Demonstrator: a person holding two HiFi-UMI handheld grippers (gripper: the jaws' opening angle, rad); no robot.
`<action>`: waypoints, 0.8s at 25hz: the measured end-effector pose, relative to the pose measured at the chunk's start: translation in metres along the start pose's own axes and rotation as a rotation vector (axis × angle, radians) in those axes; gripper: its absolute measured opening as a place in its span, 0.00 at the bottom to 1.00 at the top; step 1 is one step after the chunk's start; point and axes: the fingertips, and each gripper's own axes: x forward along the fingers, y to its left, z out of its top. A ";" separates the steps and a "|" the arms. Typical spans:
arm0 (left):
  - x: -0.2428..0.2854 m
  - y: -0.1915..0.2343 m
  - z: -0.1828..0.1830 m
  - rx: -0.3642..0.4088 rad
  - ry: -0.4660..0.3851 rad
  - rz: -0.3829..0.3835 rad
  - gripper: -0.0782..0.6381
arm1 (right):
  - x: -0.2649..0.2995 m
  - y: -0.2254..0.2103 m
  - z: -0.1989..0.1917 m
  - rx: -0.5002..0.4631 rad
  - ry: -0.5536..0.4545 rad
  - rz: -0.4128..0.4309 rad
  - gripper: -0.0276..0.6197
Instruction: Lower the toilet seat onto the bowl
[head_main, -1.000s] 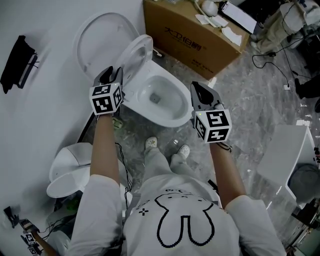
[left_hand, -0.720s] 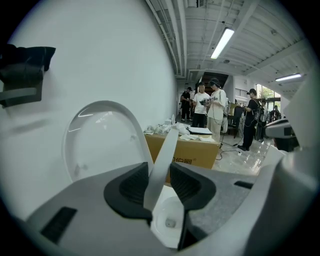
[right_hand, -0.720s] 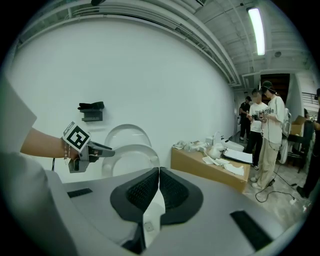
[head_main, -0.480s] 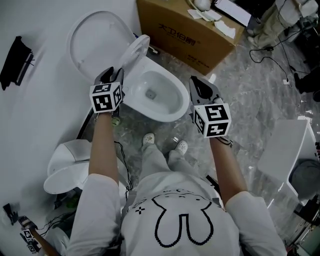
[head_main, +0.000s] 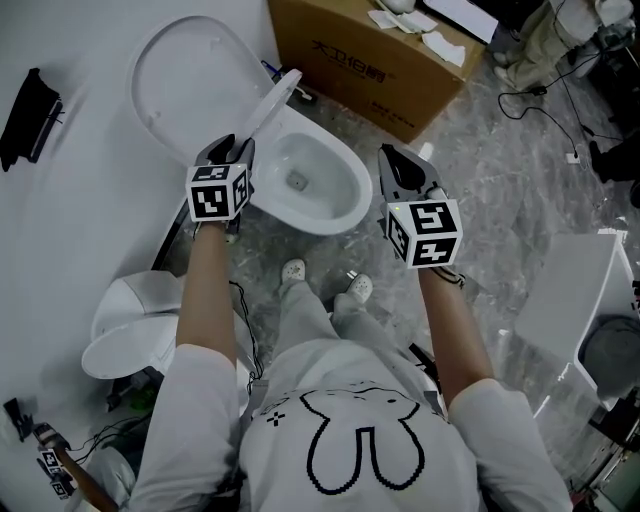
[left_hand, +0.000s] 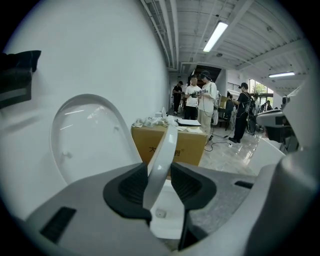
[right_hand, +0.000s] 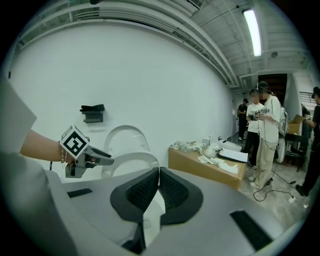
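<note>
With our left gripper (head_main: 237, 149) clamped on the edge of the seat (head_main: 272, 105), which stands tilted between lid (head_main: 185, 80) and bowl (head_main: 352, 203), we should ease it down slowly, never dropping it, holding our right gripper (head_main: 391, 153), jaws together and empty, clear

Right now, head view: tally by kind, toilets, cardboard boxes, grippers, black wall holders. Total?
Toilets: 2, the open toilet and the shut toilet at lower left
Cardboard box: 1
Grippers: 2, the left gripper clamped on the toilet seat, the right gripper shut and empty
Black wall holder: 1
Total: 6
</note>
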 end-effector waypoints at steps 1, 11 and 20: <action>0.000 -0.003 -0.002 0.002 0.005 -0.003 0.31 | -0.002 -0.002 -0.001 0.003 -0.001 -0.001 0.09; 0.001 -0.032 -0.018 0.007 0.048 -0.023 0.32 | -0.016 -0.018 -0.016 0.022 -0.002 0.004 0.09; 0.003 -0.056 -0.031 0.000 0.073 -0.030 0.34 | -0.028 -0.029 -0.034 0.027 0.014 0.026 0.09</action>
